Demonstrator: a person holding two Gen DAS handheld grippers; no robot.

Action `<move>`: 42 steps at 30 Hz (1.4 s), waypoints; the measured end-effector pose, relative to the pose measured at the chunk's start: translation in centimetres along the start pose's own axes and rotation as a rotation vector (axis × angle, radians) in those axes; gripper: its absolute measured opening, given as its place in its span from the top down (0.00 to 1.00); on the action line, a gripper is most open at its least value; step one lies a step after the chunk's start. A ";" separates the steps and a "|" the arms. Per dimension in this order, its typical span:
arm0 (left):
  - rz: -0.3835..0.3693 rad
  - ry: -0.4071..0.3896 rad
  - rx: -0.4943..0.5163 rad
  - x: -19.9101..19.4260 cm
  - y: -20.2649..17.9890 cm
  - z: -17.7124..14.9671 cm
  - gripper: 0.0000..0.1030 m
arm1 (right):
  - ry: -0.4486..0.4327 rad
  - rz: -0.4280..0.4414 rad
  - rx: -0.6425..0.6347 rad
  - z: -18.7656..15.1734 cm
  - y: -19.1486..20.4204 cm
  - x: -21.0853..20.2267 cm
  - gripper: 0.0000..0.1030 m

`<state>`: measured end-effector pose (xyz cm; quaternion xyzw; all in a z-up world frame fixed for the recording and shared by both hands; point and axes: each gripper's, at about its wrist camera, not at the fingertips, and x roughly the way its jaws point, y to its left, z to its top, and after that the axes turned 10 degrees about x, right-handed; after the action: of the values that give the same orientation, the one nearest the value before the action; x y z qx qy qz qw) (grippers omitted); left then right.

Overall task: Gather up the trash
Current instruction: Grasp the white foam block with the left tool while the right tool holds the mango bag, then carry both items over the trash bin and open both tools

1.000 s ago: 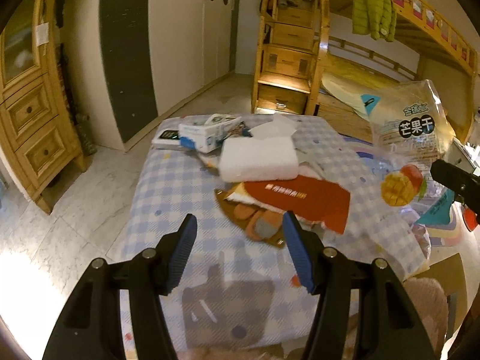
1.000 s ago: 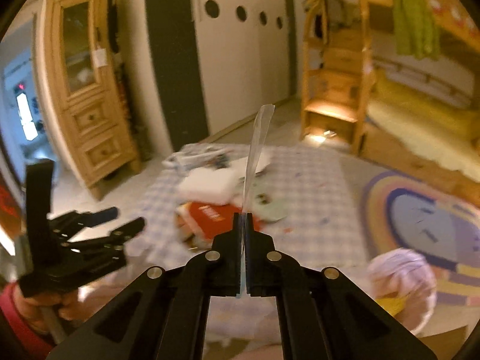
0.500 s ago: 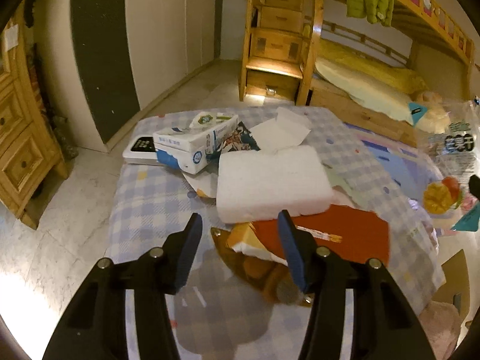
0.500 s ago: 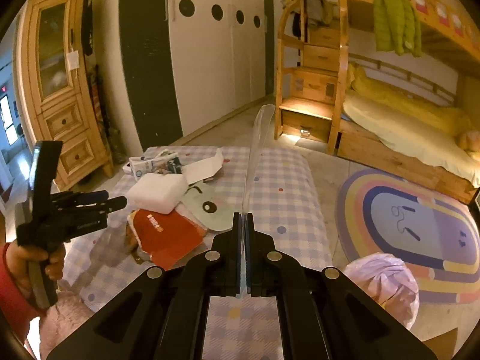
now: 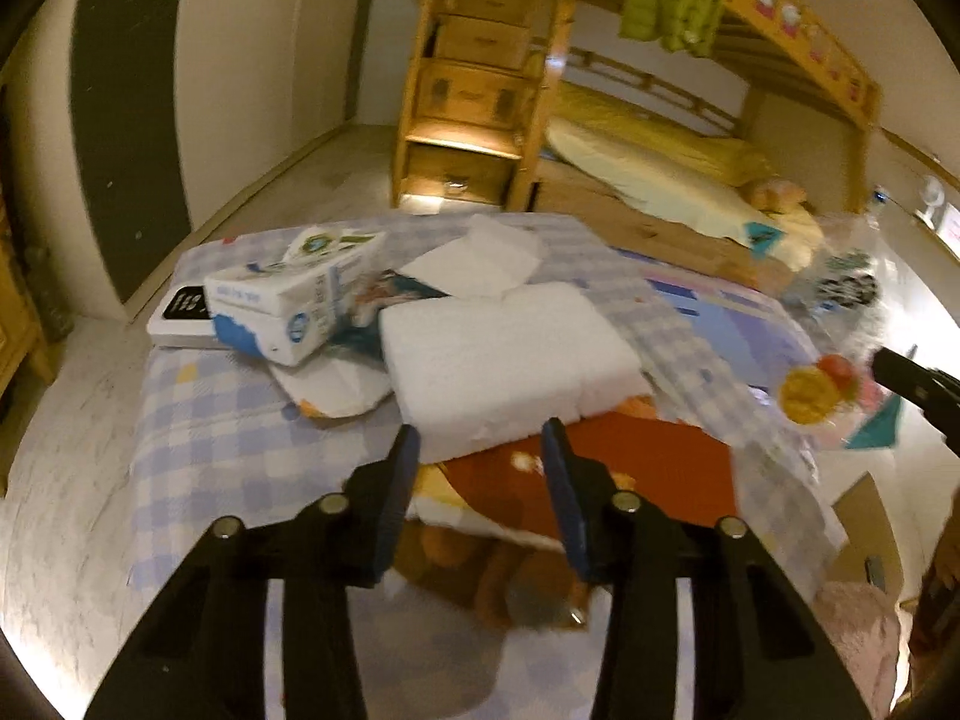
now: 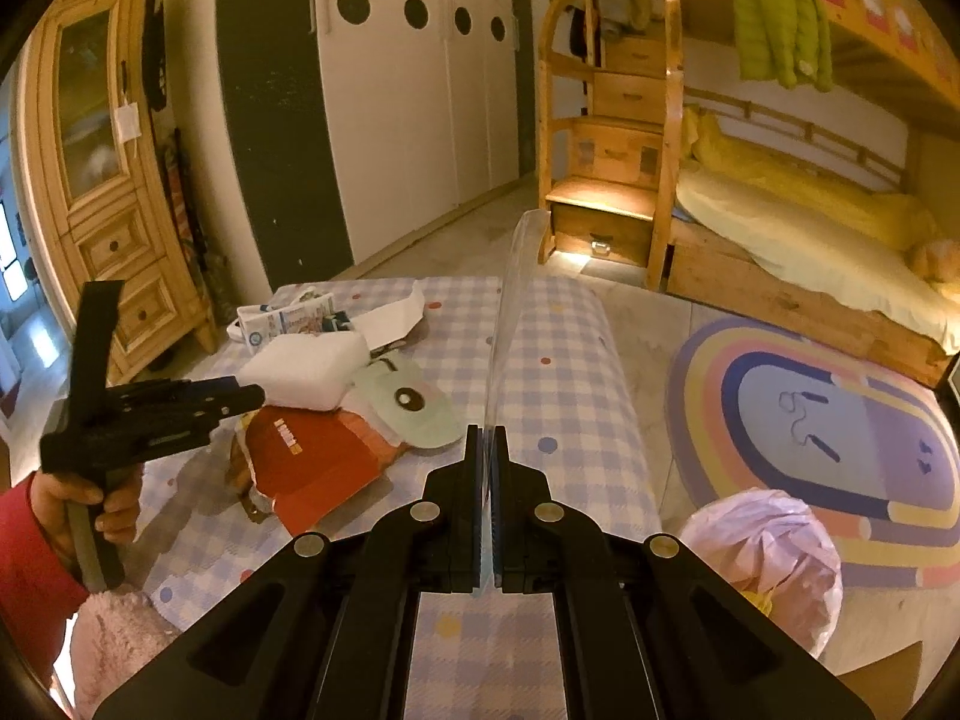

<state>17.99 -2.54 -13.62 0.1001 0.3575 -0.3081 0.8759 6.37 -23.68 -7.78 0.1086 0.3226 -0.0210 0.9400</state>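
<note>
Dried-mango snack bag, clear plastic printed with fruit, clamped edge-on between the closed fingers of the right gripper; in the right wrist view only its thin transparent edge rises straight ahead of the fingertips, while the left wrist view shows its printed face hanging at far right, blurred. Left gripper, jaws apart and holding nothing, poised just above the near edge of a white foam block that lies directly ahead of its fingertips. Partly beneath the block and under the gripper's right finger, a red paper envelope; below that, a brown wrapper, blurred. Ahead and to the left of the left gripper, a blue-and-white carton resting on a flat white box with a black label; beyond the foam block, a folded white paper sheet. A pale green round card with a dark eye-like dot lies ahead-left of the right gripper, touching the foam block's right side. All items rest on a table covered with a blue-and-white checked cloth. A pink plastic bag sits on the floor to the lower right of the right gripper, near a rainbow rug. Background: wooden bunk bed with a green jacket.
</note>
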 end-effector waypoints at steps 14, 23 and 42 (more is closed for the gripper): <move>0.087 0.054 0.006 0.5 0.1 0.0 0.52 | 0.009 0.015 0.005 -0.5 -0.1 -0.7 0.98; 0.036 0.051 -0.055 1.2 1.3 0.2 0.80 | 0.021 0.013 -0.004 -0.7 -0.1 -0.8 0.98; 0.163 -0.185 0.100 -8.0 -13.2 1.5 0.82 | -0.038 -0.033 0.068 -1.9 -4.3 -4.5 0.98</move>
<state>6.38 -9.85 -6.42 0.1433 0.2499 -0.2615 0.9212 1.19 -27.59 -7.28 0.1349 0.3054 -0.0497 0.9413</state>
